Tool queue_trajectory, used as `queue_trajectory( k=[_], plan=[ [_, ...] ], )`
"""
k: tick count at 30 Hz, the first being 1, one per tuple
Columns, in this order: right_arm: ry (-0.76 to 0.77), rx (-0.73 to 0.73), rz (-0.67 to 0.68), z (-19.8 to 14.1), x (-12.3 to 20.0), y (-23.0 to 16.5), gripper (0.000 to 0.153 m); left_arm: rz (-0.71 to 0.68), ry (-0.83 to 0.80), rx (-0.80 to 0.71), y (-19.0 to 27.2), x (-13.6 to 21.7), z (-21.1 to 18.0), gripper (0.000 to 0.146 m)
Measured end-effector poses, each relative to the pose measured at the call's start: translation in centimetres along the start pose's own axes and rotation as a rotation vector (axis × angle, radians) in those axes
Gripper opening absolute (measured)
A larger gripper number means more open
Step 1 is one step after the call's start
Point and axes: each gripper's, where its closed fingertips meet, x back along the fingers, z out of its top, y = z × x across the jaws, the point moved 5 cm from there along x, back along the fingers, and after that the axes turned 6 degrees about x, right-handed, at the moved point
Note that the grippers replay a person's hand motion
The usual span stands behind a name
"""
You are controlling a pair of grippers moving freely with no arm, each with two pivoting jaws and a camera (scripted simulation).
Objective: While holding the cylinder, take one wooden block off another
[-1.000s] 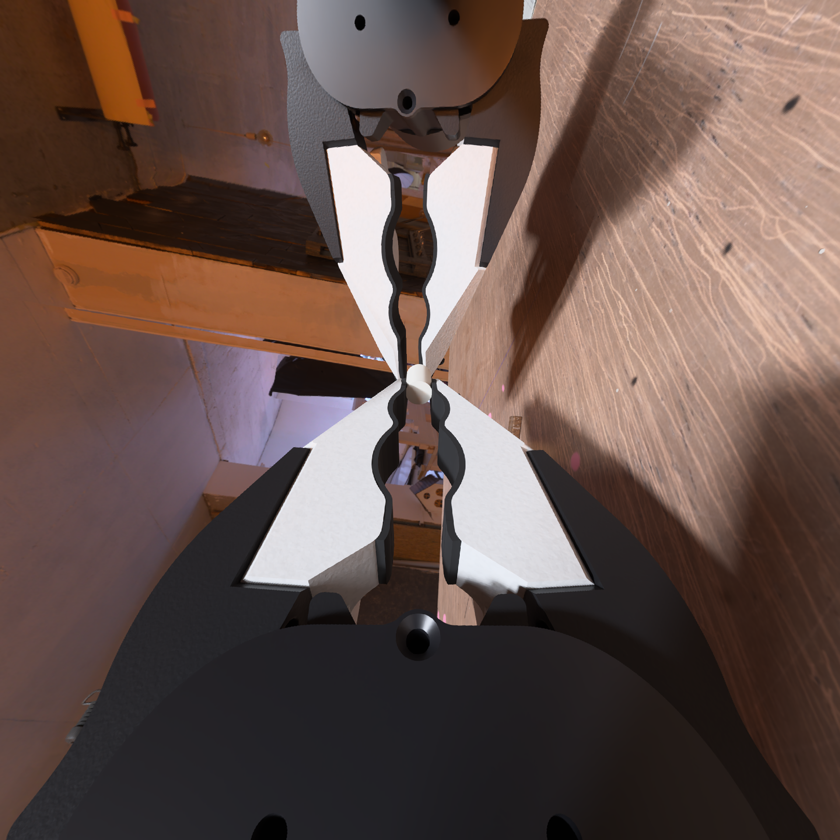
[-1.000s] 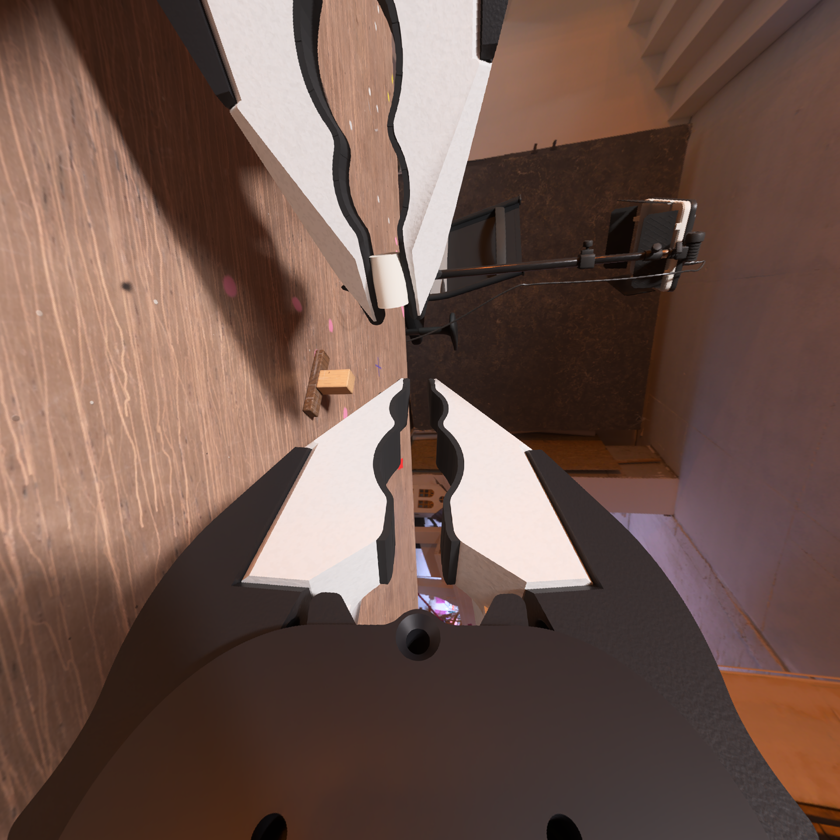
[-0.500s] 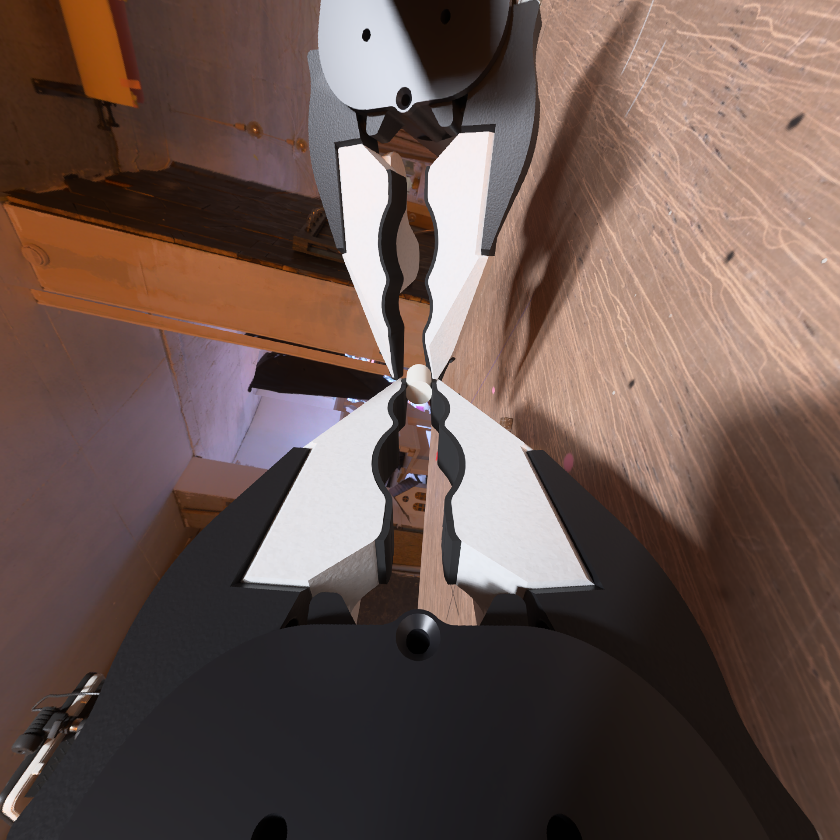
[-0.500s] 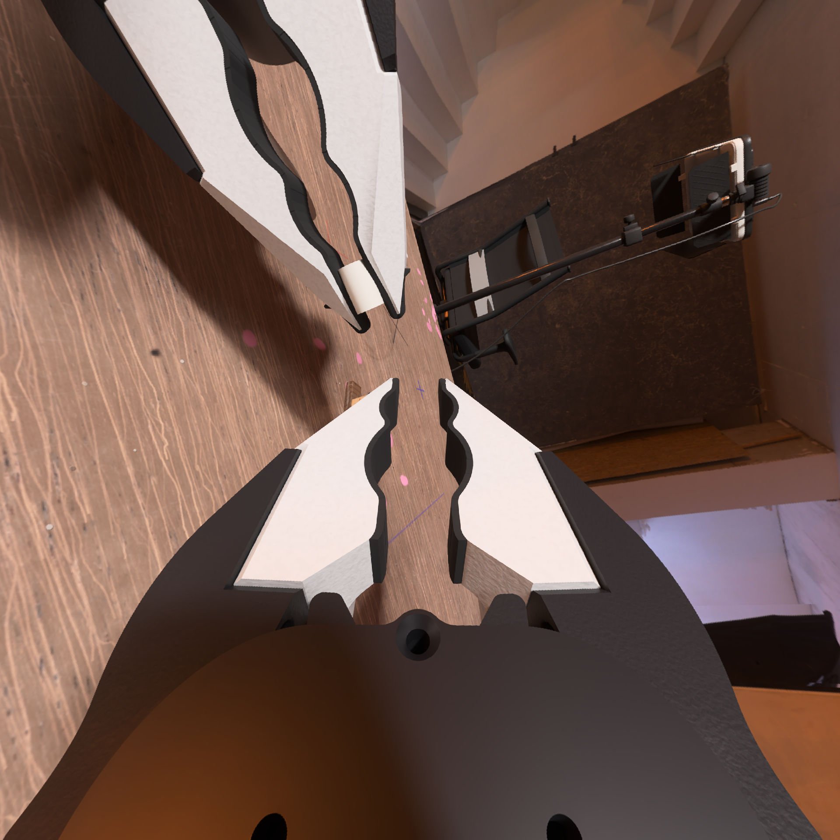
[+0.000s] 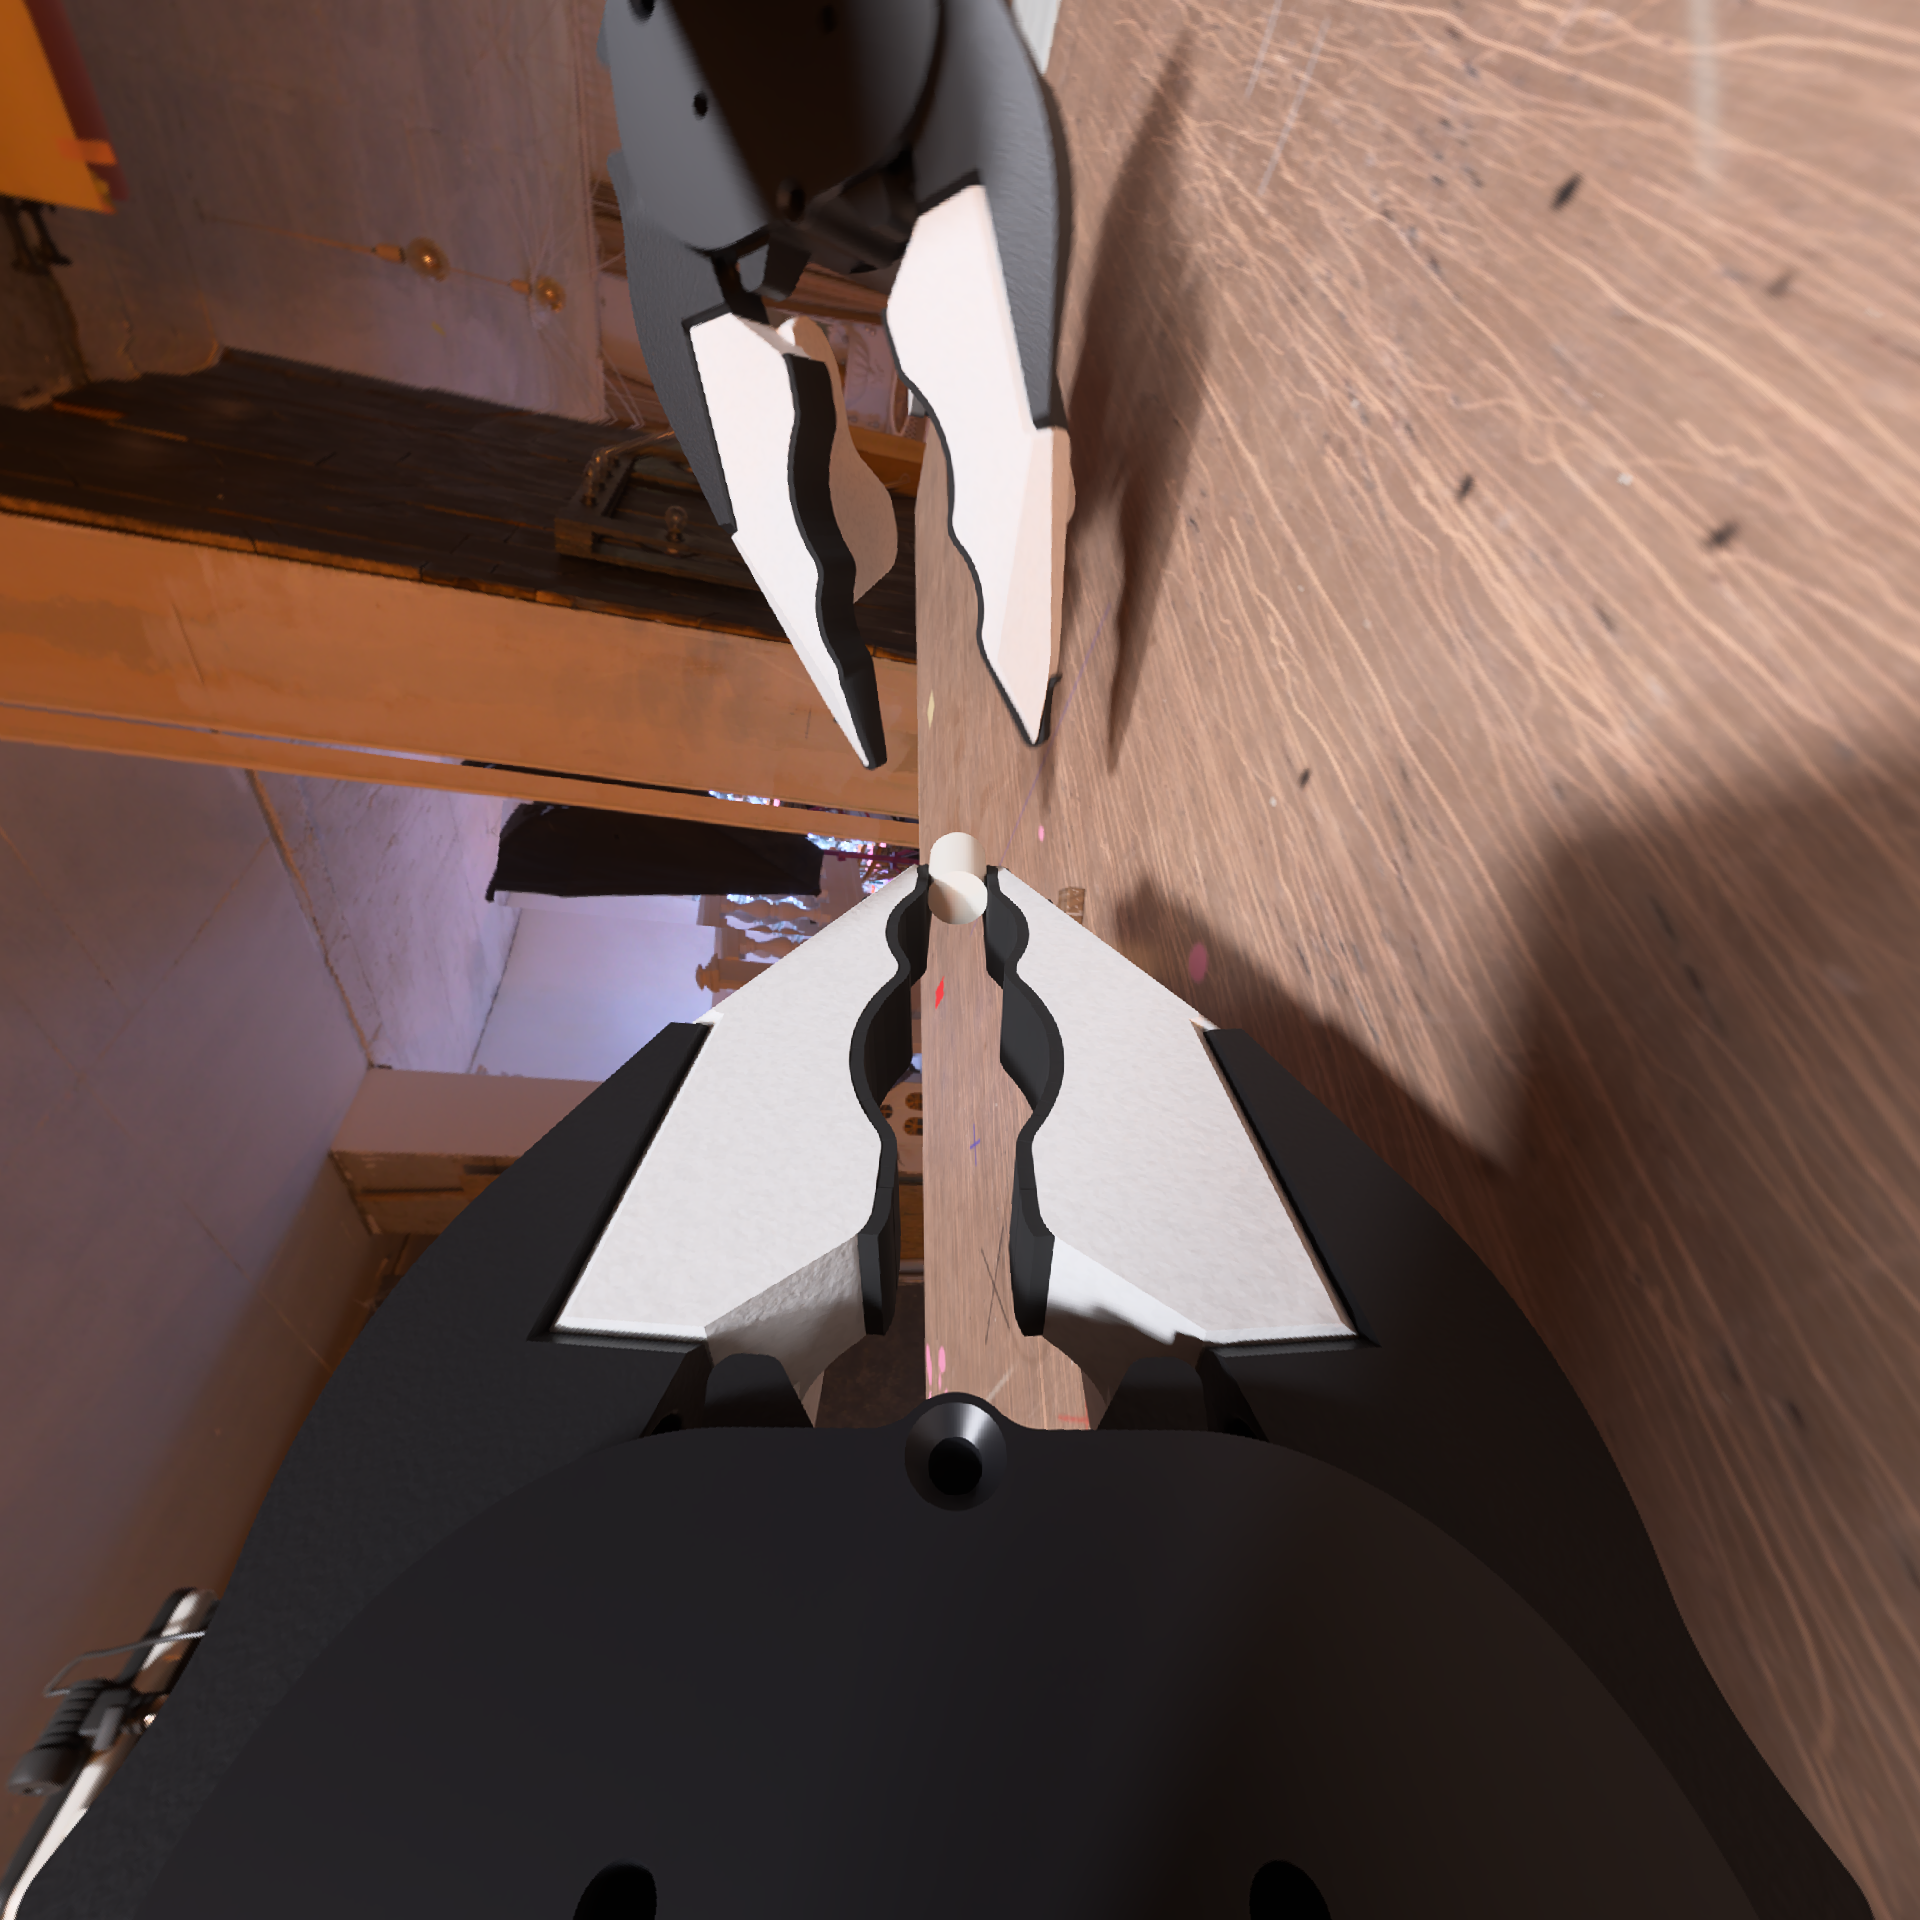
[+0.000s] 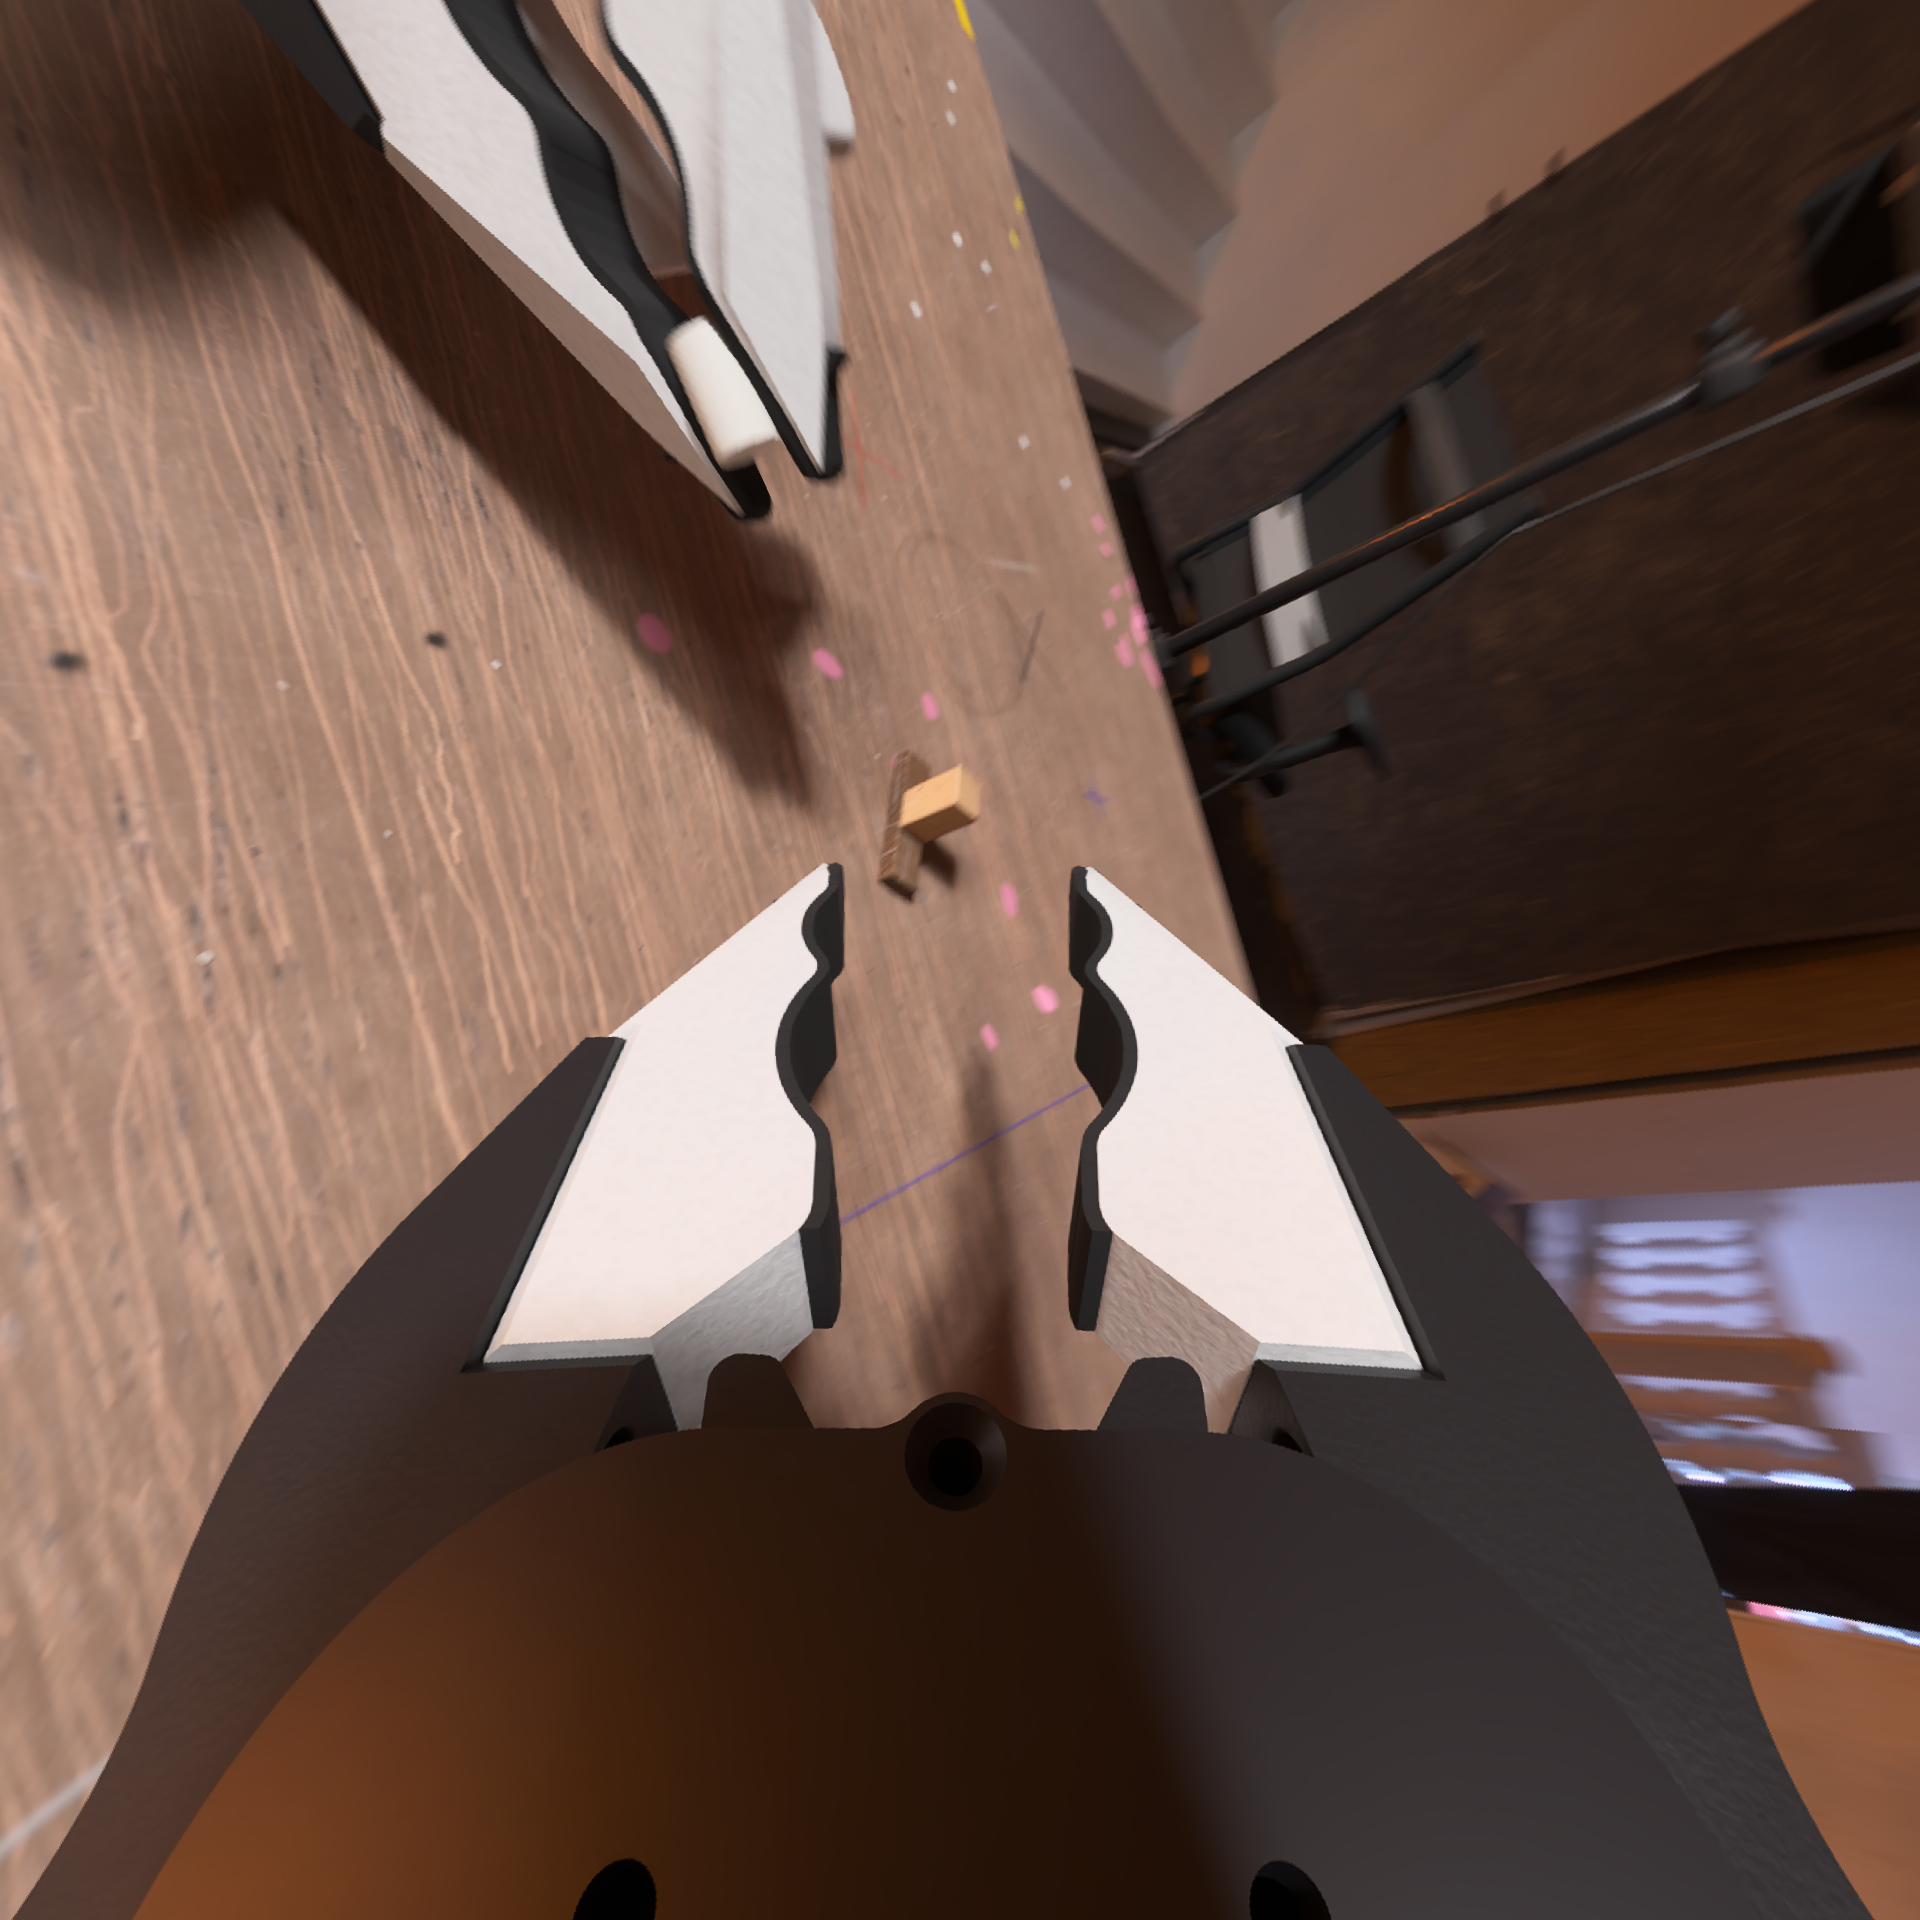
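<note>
- Right wrist view shows the right claw (image 6: 954, 894) spread wide, aimed at the small pale wooden block (image 6: 940, 802) lying across the thin dark wooden block (image 6: 902, 831) at frame centre, on the brown wood-grain counter (image 6: 312, 831).
- Left claw (image 5: 956, 896) pinches the short white smooth cylinder (image 5: 956, 891) at its tips, mid-frame in the left wrist view.
- Judgement: bring the right claw's tips down either side of the pale block only, close on its flat faces, and lift straight off so the dark slat stays put.
- Pale block looks square-edged and matte; the cylinder could roll out of a loose pinch, so keep the left claw steady.
</note>
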Motion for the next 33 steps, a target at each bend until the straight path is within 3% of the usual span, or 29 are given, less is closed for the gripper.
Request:
queue_trajectory(
  k=[3,8,11,18,29,33],
  plan=[
    [0.041,-0.232,0.134,-1.4,0.3,-0.1,0.050,-0.030,0.015,-0.046,0.5,0.6,-0.1,0.009],
    [0.130,-0.768,0.284,-2.3,-1.7,1.6,0.041,-0.051,0.045,-0.107,0.8,0.7,0.3,0.009],
    [0.108,-0.913,0.394,-2.3,-4.0,2.1,0.036,-0.043,0.043,-0.154,0.9,0.7,0.2,0.009],
    [-0.058,-0.861,0.513,-2.5,-7.3,1.6,0.026,-0.040,0.057,-0.123,0.4,0.8,0.2,0.009],
    [-0.164,-0.657,0.456,-1.2,-7.7,1.4,0.009,-0.071,0.076,-0.172,1.0,0.9,0.8,0.009],
    [-0.204,-0.477,0.387,-0.6,-6.6,1.9,0.009,-0.082,0.077,-0.184,1.2,1.0,0.8,0.009]
  ],
)
